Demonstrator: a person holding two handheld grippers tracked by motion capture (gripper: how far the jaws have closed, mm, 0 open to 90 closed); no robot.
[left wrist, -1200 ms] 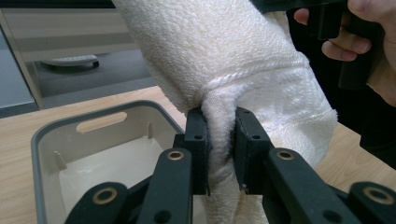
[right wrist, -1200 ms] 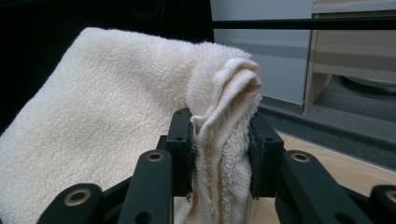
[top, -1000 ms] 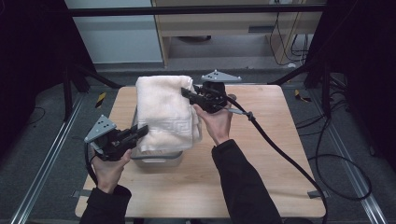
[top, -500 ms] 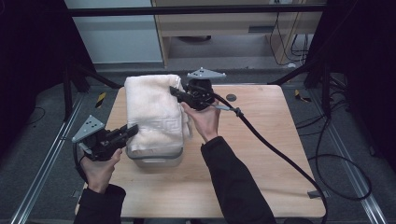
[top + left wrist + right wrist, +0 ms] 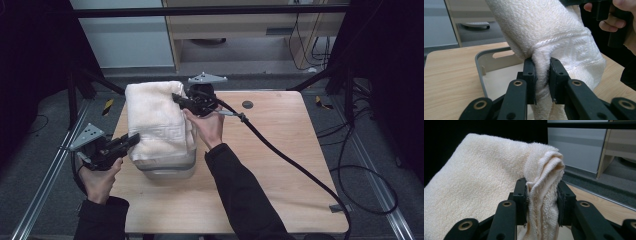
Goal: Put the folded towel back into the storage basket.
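Both hands shifted leftward since earlier frames | grey plastic bin (image 5: pixel 167 170) mostly hidden under cream terry towel (image 5: pixel 157 117) | left gripper (image 5: pixel 131 140) low at table's left edge, jaws pinching towel's lower fold | right gripper (image 5: pixel 176 98) raised, jaws clamping bunched upper corner | towel draped over bin, patterned band visible.

A lab-like recording space: a bare light wooden table (image 5: pixel 280 165) between black metal frame posts (image 5: pixel 75 85), thick black cables (image 5: pixel 370 165) strewn on grey floor (image 5: pixel 40 150)
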